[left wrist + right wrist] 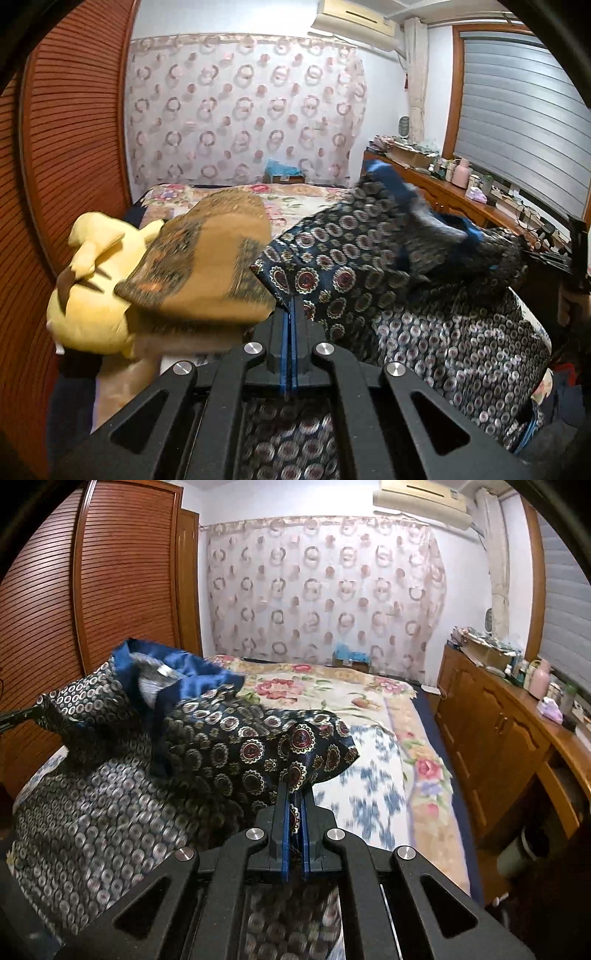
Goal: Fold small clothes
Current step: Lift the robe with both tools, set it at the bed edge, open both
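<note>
A dark navy garment point(369, 266) printed with round medallions hangs lifted above the bed, its blue lining and collar showing at the top. My left gripper point(291, 302) is shut on one corner of the cloth. In the right wrist view the same garment point(207, 746) spreads to the left, and my right gripper point(293, 797) is shut on another corner of it, with fabric pinched between the blue pads. The other gripper's black tip point(22, 716) shows at the far left edge of that view, holding the cloth. The garment's lower part drapes under both grippers.
A bed with a floral blanket point(351, 701) lies ahead. A folded brown patterned cloth point(207, 258) rests on a yellow plush toy point(92, 295) at the left. A slatted wooden wardrobe point(122, 576) stands left, and a cluttered wooden dresser point(509, 716) runs along the right.
</note>
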Demonstrator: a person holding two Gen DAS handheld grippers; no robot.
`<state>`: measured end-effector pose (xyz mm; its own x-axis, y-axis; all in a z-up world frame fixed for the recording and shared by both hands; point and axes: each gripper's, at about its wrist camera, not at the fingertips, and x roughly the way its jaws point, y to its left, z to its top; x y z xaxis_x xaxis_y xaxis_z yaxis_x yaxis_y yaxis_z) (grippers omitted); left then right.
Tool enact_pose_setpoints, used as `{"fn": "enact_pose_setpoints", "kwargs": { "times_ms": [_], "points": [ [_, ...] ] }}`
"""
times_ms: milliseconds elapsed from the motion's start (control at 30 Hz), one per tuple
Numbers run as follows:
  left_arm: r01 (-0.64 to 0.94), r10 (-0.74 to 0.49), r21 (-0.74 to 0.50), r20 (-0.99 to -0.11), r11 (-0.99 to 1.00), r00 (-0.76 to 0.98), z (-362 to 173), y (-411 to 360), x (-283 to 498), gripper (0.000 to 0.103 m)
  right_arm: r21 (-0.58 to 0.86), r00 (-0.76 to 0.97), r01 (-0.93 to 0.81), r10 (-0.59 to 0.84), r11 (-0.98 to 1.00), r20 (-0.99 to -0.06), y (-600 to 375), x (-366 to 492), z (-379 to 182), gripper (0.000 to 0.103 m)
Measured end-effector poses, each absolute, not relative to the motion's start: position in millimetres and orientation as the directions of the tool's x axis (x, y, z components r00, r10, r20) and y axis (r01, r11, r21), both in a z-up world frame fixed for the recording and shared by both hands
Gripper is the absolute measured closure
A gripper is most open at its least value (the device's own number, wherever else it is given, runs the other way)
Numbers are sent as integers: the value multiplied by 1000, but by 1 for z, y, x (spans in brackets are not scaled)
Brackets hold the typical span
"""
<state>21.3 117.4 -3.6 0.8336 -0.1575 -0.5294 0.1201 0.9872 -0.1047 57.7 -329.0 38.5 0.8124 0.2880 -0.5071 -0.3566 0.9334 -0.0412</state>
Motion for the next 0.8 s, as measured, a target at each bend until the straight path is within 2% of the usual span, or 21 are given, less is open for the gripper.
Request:
{"fn": "enact_pose_setpoints", "kwargs": {
  "times_ms": [433,633,700,767,800],
  "points": [
    [12,-109,-174,-562,985,820,-38,158,-36,101,30,781,-290,254,957,-570,-379,-32,12,101],
    [47,-115,-125,-620,991,776,-43,153,-44,101,27,748,-301,254,953,-613,-382,-63,16,101],
    [57,-109,-103,-620,993,777,-43,153,-49,95,18,736,-315,257,949,-626,-382,-64,21,101],
    [54,-101,-94,-610,994,786,-39,155,-50,75,2,737,-321,251,947,-628,-383,-61,32,101],
    [57,-106,-101,-597,993,795,-36,156,-51,71,5,736,-321,253,947,-628,-384,-60,36,96]
  ]
}}
